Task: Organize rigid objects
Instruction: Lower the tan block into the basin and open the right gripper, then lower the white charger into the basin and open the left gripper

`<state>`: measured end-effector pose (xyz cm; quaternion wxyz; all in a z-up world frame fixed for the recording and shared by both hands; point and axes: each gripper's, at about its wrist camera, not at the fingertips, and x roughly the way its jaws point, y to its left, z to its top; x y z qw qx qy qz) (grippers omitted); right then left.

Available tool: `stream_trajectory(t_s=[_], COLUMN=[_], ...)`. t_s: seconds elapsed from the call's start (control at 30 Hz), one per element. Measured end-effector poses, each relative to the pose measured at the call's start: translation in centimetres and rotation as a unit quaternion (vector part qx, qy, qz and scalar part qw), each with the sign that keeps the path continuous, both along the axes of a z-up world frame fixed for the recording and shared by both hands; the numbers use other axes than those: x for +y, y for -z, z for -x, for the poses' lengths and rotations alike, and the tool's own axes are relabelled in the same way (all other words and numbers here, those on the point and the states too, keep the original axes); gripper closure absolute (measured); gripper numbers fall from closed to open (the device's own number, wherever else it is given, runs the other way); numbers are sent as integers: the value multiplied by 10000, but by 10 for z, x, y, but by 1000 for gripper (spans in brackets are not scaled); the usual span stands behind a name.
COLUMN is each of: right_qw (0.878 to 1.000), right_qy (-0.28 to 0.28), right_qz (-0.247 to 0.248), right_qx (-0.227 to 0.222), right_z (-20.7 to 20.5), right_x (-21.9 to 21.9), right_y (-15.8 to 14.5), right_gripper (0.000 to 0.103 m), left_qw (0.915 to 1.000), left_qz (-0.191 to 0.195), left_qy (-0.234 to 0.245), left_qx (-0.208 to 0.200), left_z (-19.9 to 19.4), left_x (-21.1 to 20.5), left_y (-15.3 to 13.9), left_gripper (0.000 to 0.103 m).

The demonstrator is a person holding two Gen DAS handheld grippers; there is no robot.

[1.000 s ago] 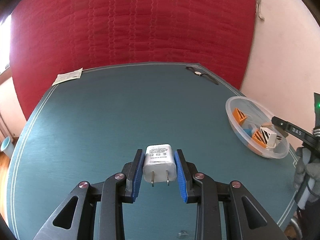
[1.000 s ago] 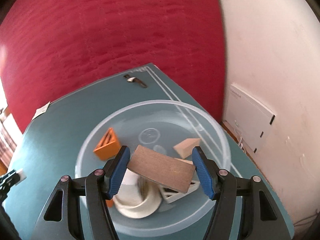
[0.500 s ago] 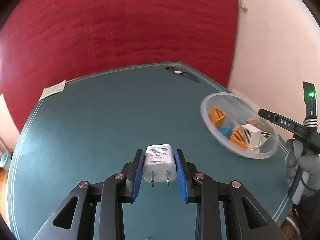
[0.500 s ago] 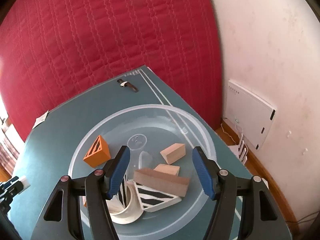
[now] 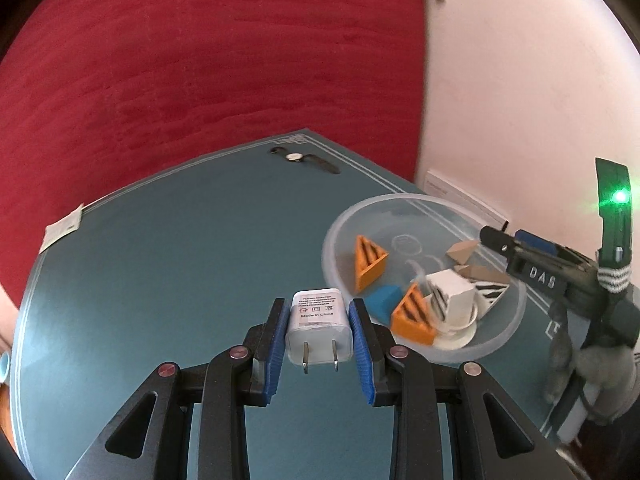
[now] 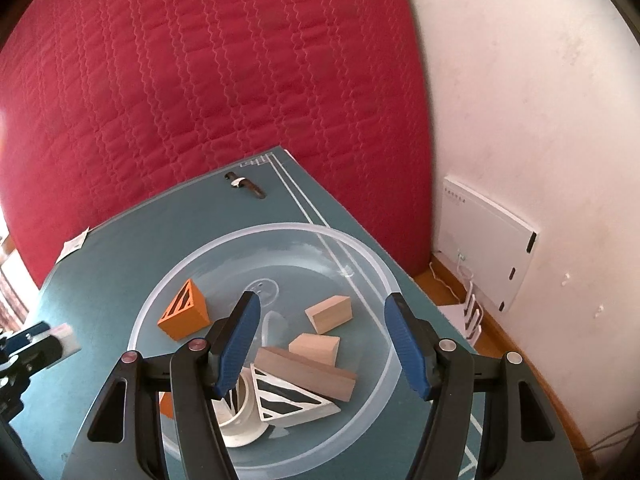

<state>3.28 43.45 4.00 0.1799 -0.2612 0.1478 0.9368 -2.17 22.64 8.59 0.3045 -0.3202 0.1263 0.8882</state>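
My left gripper (image 5: 319, 322) is shut on a white plug adapter (image 5: 318, 326), prongs toward the camera, held above the teal table just left of a clear plastic bowl (image 5: 340, 236). My right gripper (image 6: 326, 322) is open and empty above the same bowl (image 6: 360, 256). In the bowl lie a flat wooden block (image 6: 308, 372), two wooden wedges (image 6: 330, 313), an orange striped wedge (image 6: 185, 315), a black-and-white striped block (image 6: 288, 400) and a white cup (image 6: 244, 412). The left gripper also shows at the left edge of the right wrist view (image 6: 36, 344).
A wristwatch (image 5: 304, 159) lies near the table's far corner. A paper slip (image 5: 62, 229) lies at the far left edge. A red quilted mattress stands behind the table. A white wall and a white router (image 6: 488, 236) are to the right.
My right gripper has opened and dropped the flat wooden block into the bowl. My left gripper has carried the adapter to the right, close to the bowl.
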Motion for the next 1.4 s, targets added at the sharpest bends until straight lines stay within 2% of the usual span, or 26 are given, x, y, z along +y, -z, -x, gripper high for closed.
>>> stream_trajectory(t_s=[0.37,0.57,1.4], right_qw=[9999,9992,9985], right_qy=[119,358,492], right_qz=[-24,48,138], right_qx=[87,156,186], right_z=[-6,-13,-14], right_x=[9,22,28], right_y=[-2,-4,-3], right_gripper=[37,37,37], left_qw=[9987,9983,9972], left_qz=[287,320,474], left_qy=[419,488,555], left_qx=[-13,-74,-140], left_z=[9,10,21], left_x=[59,78,114], left_y=[9,14,24], left_gripper=[71,71,70])
